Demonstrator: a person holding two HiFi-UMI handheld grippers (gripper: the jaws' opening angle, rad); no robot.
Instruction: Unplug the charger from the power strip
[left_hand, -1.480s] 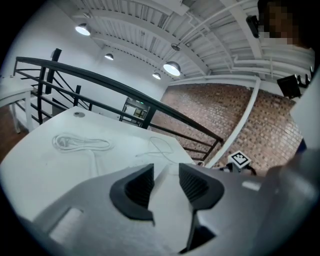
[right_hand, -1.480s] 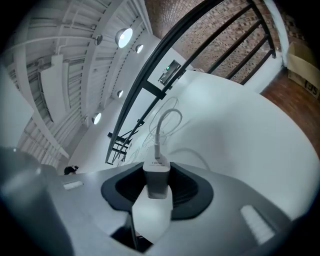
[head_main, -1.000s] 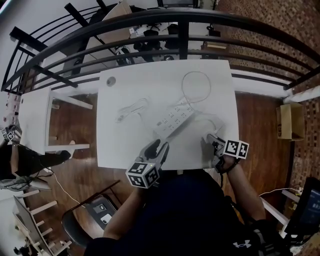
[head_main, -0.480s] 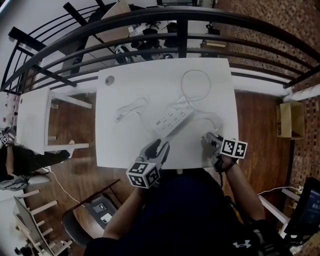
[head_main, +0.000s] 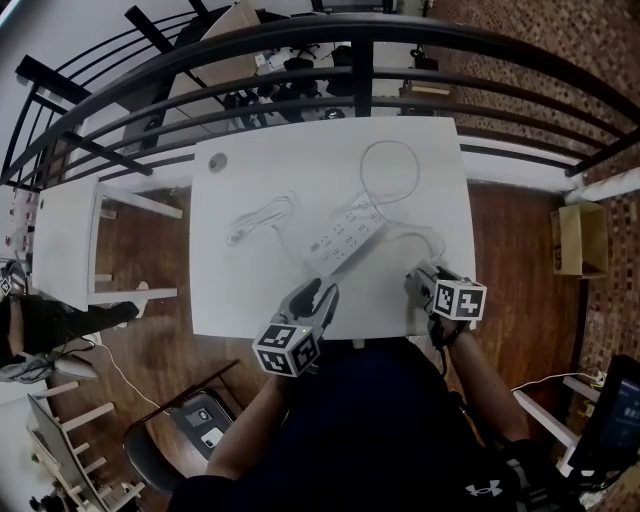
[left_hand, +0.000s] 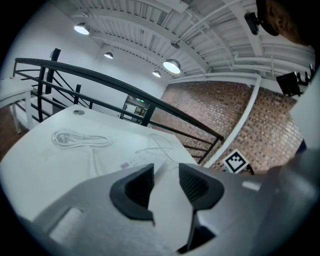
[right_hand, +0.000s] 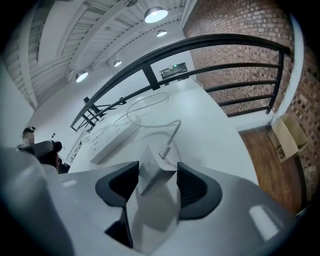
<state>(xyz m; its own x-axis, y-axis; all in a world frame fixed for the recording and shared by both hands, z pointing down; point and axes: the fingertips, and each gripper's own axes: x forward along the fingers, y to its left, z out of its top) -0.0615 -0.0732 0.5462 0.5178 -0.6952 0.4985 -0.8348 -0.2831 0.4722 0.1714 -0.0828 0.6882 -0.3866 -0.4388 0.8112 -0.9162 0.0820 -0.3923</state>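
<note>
As its jaws have just been opening wide, the right hand-held gripper (right_hand: 156, 180) straddles the white charger (right_hand: 159, 162), which sits unplugged between the parted pads on the desk (head_main: 260, 290), near the power strip (right_hand: 117, 140) but apart from it. The charger's near end is blurred; its prongs cannot be made out. Its long axis runs along the jaws, with the cable (right_hand: 172, 132) end pointing away. On the strip's other side, the left hand-held gripper (left_hand: 165, 180) is open and empty.

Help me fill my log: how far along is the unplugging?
Done: the charger is out of the power strip, standing on the table. In hand: the right gripper jaws have just been opening around it. Left: only pulling away, probably. The left gripper is open, empty.
</note>
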